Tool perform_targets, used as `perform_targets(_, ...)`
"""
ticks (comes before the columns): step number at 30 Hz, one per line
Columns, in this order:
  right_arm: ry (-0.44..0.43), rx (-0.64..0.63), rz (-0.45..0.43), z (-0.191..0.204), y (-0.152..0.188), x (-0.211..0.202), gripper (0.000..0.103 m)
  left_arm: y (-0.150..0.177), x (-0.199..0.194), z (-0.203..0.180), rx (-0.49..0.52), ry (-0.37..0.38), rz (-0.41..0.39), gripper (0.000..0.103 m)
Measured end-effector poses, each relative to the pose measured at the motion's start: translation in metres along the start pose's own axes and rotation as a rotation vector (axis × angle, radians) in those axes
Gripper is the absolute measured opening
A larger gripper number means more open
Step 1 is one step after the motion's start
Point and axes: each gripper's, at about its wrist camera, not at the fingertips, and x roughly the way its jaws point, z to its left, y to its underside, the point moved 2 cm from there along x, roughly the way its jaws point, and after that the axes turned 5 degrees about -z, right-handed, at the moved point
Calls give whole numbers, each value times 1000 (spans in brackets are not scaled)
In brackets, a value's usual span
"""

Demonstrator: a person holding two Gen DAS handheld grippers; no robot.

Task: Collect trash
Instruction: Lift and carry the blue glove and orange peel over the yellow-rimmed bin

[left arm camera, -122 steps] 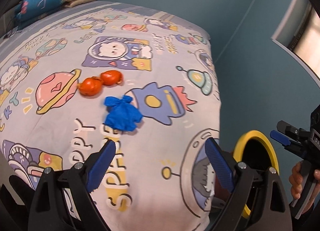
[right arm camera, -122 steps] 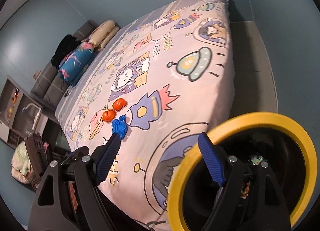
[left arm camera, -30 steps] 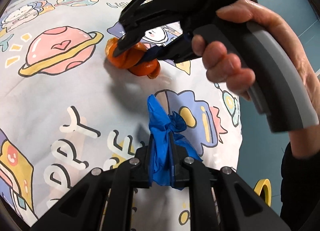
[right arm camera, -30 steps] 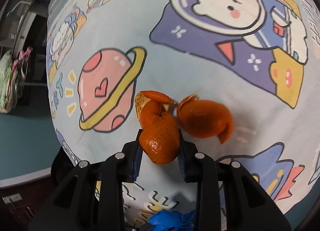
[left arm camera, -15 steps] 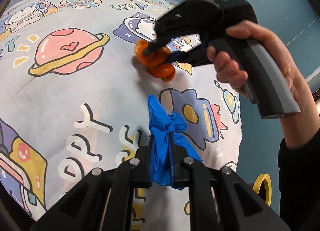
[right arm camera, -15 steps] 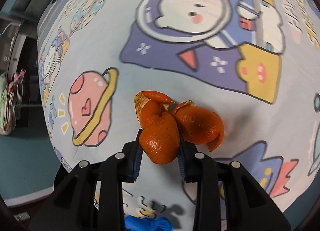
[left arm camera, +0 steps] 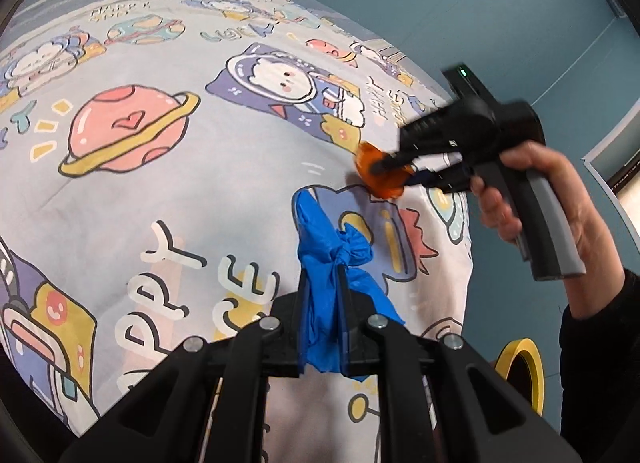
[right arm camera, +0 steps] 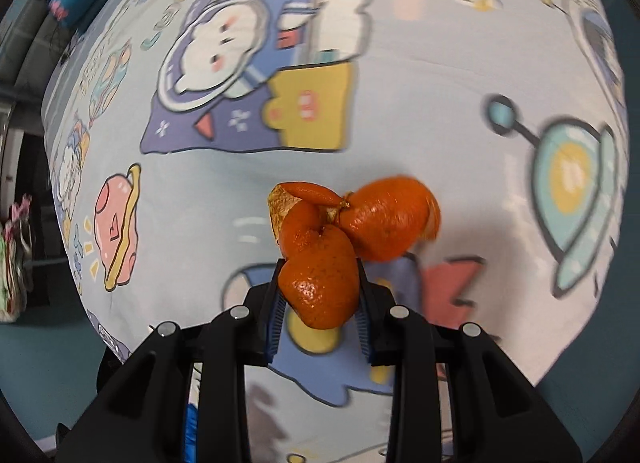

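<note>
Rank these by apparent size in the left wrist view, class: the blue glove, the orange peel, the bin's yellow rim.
1. blue glove, though nearness to the camera inflates it.
2. and 3. orange peel and yellow rim look alike; both are partly hidden, so unranked.

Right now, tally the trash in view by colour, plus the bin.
Orange peel: 1 connected bunch, in right gripper
Blue glove: 1, in left gripper
Yellow-rimmed bin: 1
Total: 3

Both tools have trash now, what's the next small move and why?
Probably carry both toward the yellow-rimmed bin beside the bed: the left tool grips the crumpled blue glove, and the right tool grips the orange peel.
</note>
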Motion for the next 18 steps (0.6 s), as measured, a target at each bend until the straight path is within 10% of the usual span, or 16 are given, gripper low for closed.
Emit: perform_targets(18,-166,116,-258,-65,70,-134,29,-10,-105,-82,263,9,-244,10)
